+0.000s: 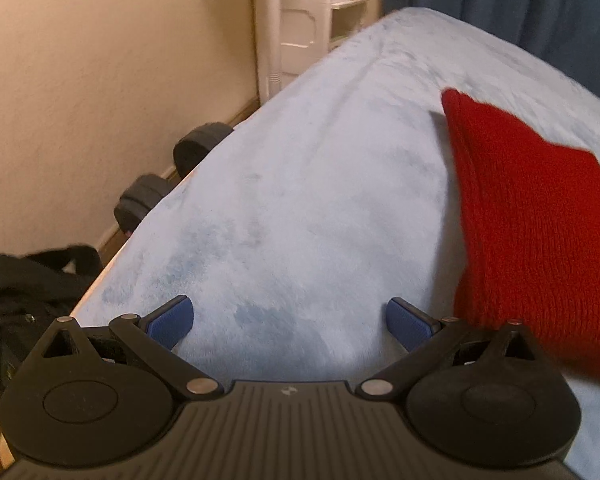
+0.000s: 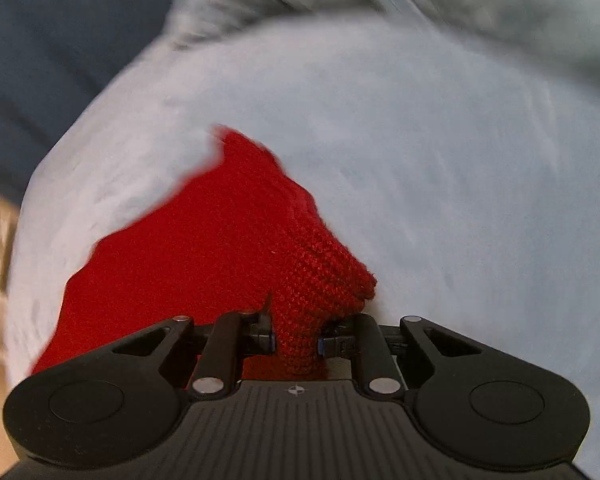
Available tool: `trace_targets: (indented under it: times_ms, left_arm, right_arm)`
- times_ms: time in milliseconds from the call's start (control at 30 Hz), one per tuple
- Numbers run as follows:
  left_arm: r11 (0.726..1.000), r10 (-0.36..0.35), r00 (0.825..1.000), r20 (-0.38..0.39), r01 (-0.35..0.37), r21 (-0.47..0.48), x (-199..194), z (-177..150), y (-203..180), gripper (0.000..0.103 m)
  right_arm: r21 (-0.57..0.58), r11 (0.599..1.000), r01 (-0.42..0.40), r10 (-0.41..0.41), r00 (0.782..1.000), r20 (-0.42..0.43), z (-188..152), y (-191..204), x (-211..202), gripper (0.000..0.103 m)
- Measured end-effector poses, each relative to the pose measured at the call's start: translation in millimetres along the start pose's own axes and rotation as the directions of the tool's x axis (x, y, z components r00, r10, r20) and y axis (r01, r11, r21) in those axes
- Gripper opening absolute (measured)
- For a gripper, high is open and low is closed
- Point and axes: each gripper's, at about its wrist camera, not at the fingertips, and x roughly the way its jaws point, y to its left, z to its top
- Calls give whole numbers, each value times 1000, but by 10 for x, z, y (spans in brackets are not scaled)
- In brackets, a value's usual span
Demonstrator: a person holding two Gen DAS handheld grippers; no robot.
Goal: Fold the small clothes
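Right wrist view: my right gripper is clenched on a bunched edge of the red knitted garment, lifting it off the pale blue fleece blanket, presumably to fold. My left gripper hangs released beside it, ready to pin.

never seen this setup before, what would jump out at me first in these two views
The bright red knitted garment stands out against the pale blue fleecy bed cover; the right tongs are pinched shut on a bunched fold of it. In the left wrist view the left tongs stand wide open with only the cover between them, the red knit off to their right. Beside the bed, dark dumbbells lie on the floor along the wall.
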Motion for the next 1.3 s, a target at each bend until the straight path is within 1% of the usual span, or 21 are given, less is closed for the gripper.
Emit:
trace_targets:
  times_ms: [33, 100, 167, 233, 300, 400, 433, 467, 533, 600, 667, 733, 800, 900, 933, 1000, 1100, 1167, 1233, 1267, 1300]
  left_arm:
    - [1000, -4, 1000, 2, 4, -12, -1, 21, 15, 103]
    - [1000, -12, 1000, 6, 12, -25, -11, 54, 41, 103]
    - [999, -21, 1000, 7, 21, -37, -23, 81, 69, 103]
    - [998, -29, 1000, 6, 29, -53, -25, 108, 112, 103]
    - [997, -33, 999, 4, 33, -76, -25, 139, 175, 103]
    - [992, -40, 999, -15, 38, -118, -4, 164, 271, 103]
    - [991, -45, 999, -20, 42, -127, -1, 164, 292, 103]
    - [991, -49, 999, -22, 46, -130, -3, 168, 296, 103]
    - [991, -59, 998, -18, 56, -122, -12, 186, 282, 103]
    - [989, -80, 997, -16, 78, -125, -17, 198, 268, 103]
    - [986, -100, 995, -21, 97, -133, -8, 207, 253, 103]
    - [984, -114, 993, -13, 111, -140, -16, 221, 256, 103]
    - [981, -123, 992, 8, 122, -152, -43, 244, 284, 103]
    - [963, -184, 981, 68, 193, -190, -170, 288, 364, 103]
    - [954, -211, 973, 97, 227, -194, -223, 301, 377, 103]
    - [943, -263, 953, 148, 286, -169, -323, 310, 357, 103]
    - [923, -356, 917, 180, 375, -84, -419, 296, 226, 103]
    - [917, -389, 904, 178, 398, -17, -459, 270, 92, 103]
    - [916, -399, 903, 157, 399, 37, -455, 235, -31, 103]
    - [918, -395, 908, 136, 391, 56, -429, 218, -79, 103]
    - [929, -370, 922, 113, 363, 73, -381, 188, -125, 103]
  right_arm:
    - [-107, 994, -2, 8, 998, 54, 17, 252, -112, 16]
    - [-368, 930, 1, 65, 984, 166, -84, 951, -386, 15]
    - [-571, 821, 2, 150, 964, 219, -355, 1546, -577, 15]
    - [-750, 662, 1, 254, 941, 225, -829, 2070, -726, 15]
    - [-874, 484, -45, 365, 918, 154, -1448, 2407, -809, 16]
    - [-942, 281, -181, 403, 914, -55, -2236, 2546, -702, 16]
    - [-948, 226, -222, 380, 917, -124, -2440, 2548, -616, 17]
    - [-951, 206, -231, 371, 918, -142, -2570, 2536, -572, 17]
    - [-965, 204, -167, 384, 920, -78, -2687, 2485, -556, 18]
    - [-940, 261, -221, 392, 914, -106, -2555, 2463, -562, 23]
    - [-919, 268, -289, 420, 894, -159, -2466, 2429, -627, 36]
    - [-886, 256, -388, 441, 862, -250, -2421, 2378, -706, 50]
    - [-846, 222, -485, 471, 813, -343, -2436, 2353, -806, 51]
    - [-851, 172, -496, 470, 800, -372, -2540, 2208, -973, 53]
    - [-839, 184, -512, 471, 795, -382, -2488, 2180, -1003, 49]
    - [-792, 289, -537, 495, 792, -357, -2289, 2094, -1068, 43]
    - [-772, 457, -442, 506, 843, -183, -2035, 1958, -1135, 42]
    - [-790, 539, -291, 441, 897, -29, -1981, 1871, -1134, 41]
    - [-790, 597, -136, 339, 936, 96, -1987, 1794, -1043, 39]
    - [-793, 601, -101, 292, 951, 100, -2013, 1760, -960, 38]
    - [-801, 586, -121, 266, 963, 49, -2054, 1722, -868, 36]
